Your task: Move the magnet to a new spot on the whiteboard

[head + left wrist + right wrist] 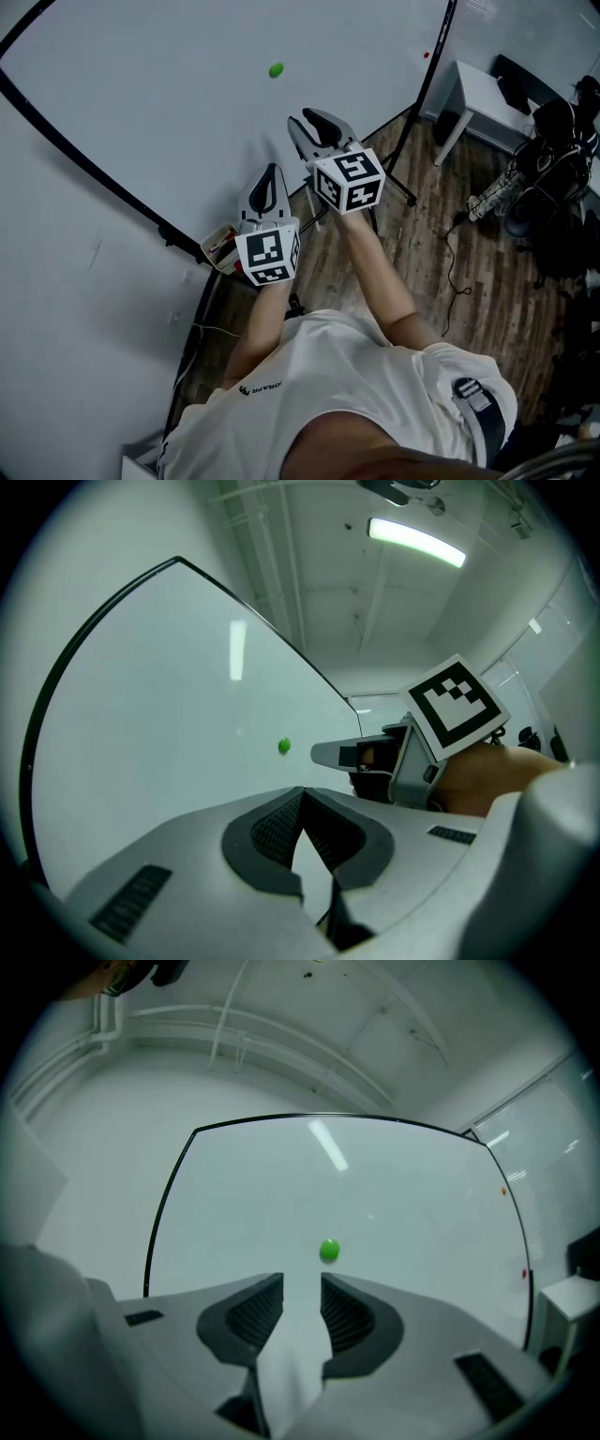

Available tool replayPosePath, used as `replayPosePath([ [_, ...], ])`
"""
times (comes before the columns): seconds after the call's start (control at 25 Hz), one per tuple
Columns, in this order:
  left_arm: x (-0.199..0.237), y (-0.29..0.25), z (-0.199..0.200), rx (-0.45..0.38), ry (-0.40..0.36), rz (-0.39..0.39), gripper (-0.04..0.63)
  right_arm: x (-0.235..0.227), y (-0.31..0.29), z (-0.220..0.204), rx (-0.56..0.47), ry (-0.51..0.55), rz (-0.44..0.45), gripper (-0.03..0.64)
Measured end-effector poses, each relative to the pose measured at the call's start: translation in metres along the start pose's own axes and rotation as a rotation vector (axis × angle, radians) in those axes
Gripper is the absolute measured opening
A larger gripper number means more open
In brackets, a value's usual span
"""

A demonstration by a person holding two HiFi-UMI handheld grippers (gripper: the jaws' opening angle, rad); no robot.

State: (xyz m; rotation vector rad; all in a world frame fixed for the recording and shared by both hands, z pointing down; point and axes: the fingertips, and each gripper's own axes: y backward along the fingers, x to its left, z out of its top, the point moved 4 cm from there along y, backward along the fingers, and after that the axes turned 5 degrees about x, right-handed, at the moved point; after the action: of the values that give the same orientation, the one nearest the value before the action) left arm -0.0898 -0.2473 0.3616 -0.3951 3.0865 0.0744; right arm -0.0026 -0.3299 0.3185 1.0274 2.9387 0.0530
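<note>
My right claw [301,1283] stands with its jaws apart and nothing between them. The green magnet [329,1251] sits on the whiteboard [394,1185] just ahead of the tips, clear of both pads. It clings there by itself, so I judge it needs no holding, and open jaws aimed at it would suit either a fresh grab or a let-go (I can't tell which from this alone). I hold the claw near level, pointed squarely at the board, because the magnet has to be met flat-on. My left claw [302,794] has its tips together on nothing, held lower and to the side, out of the right one's way, since the job only wants one claw.
</note>
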Motion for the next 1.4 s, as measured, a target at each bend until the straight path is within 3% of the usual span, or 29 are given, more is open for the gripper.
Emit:
replayPosePath([
  [1.4,0.009,0.005,0.001,-0.003,-0.021,0.023,0.003,-0.020,-0.065,0.029,0.004,0.006,0.021,0.146],
])
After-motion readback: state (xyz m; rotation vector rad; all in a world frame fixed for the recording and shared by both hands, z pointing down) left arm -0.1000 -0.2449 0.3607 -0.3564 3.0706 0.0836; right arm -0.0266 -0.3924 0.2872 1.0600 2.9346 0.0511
